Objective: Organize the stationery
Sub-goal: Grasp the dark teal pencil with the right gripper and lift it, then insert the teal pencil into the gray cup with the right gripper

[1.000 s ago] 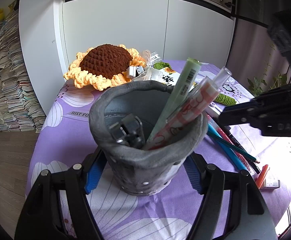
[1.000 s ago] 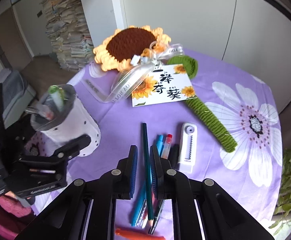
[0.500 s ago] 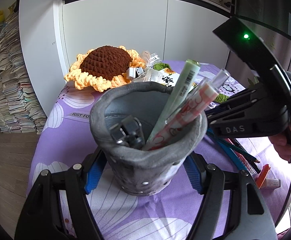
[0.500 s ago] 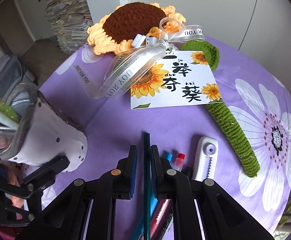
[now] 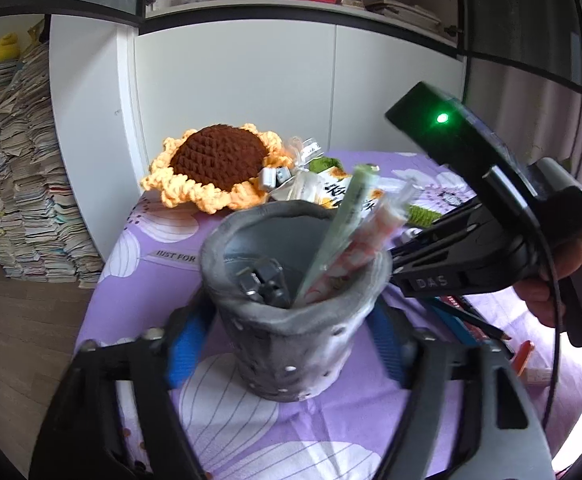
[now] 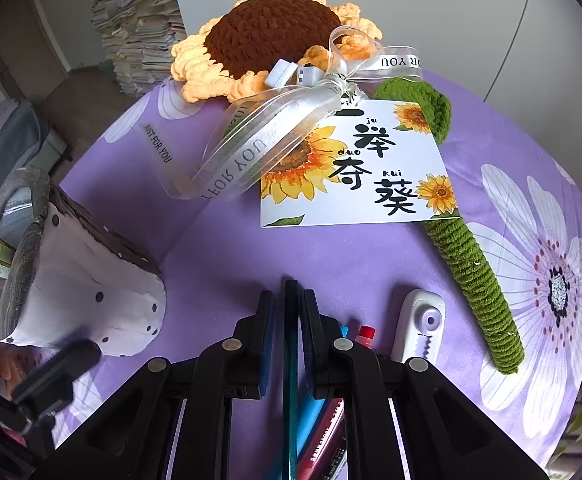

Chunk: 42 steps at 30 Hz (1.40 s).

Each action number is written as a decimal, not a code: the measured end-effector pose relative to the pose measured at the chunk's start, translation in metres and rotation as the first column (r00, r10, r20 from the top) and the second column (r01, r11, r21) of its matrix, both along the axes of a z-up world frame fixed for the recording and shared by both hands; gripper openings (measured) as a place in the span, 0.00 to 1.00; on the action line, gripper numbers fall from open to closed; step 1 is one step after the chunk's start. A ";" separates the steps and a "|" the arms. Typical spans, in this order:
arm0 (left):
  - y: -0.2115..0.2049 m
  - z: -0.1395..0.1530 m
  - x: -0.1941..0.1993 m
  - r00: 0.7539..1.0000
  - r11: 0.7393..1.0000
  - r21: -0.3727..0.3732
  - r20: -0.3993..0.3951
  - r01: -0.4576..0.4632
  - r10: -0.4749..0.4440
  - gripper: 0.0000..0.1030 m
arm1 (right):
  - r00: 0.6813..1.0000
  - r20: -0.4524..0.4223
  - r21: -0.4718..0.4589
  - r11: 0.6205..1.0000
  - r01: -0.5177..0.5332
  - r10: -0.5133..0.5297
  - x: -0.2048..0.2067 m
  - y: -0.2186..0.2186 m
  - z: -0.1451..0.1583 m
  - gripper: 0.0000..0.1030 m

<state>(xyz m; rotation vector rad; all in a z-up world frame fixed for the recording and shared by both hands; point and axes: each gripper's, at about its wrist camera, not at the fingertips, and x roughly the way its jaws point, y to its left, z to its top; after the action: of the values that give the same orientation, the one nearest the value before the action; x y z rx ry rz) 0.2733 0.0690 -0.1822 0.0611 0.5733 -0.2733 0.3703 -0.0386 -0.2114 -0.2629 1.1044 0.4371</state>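
Observation:
A grey felt pen holder stands between the blue pads of my left gripper, which is shut on it. It holds a green pen, a red-patterned pen and a black clip. The holder also shows at the left of the right wrist view. My right gripper is shut on a dark green pencil and holds it above the loose pens on the purple cloth. In the left wrist view the right gripper sits just right of the holder's rim.
A crochet sunflower with a green stem, ribbon and a sunflower card lies at the back. A white correction tape lies beside the pens. An orange marker lies near the table's right edge. Paper stacks stand on the floor.
My right gripper has moved forward and left with the pencil, closer to the holder. The left gripper with the holder has shifted slightly.

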 end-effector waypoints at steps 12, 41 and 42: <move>-0.001 0.000 0.001 1.000 1.000 -0.001 -0.002 0.004 -0.004 0.68 | 0.982 0.190 0.110 0.994 0.003 -0.024 -0.044 -0.005 0.063 0.08; -0.001 0.000 0.001 1.000 1.000 -0.001 -0.002 0.004 -0.004 0.68 | 0.840 0.543 0.308 0.930 -0.203 0.004 -0.114 0.017 0.189 0.07; -0.001 0.000 0.001 1.000 1.000 -0.001 -0.002 0.004 -0.004 0.68 | 0.849 0.528 0.302 0.932 -0.198 0.009 -0.111 0.019 0.183 0.07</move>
<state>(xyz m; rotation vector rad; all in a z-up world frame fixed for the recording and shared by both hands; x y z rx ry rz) 0.2740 0.0682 -0.1819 0.0611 0.5753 -0.2780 0.2593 -0.0195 -0.0280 -0.1157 0.4653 0.6089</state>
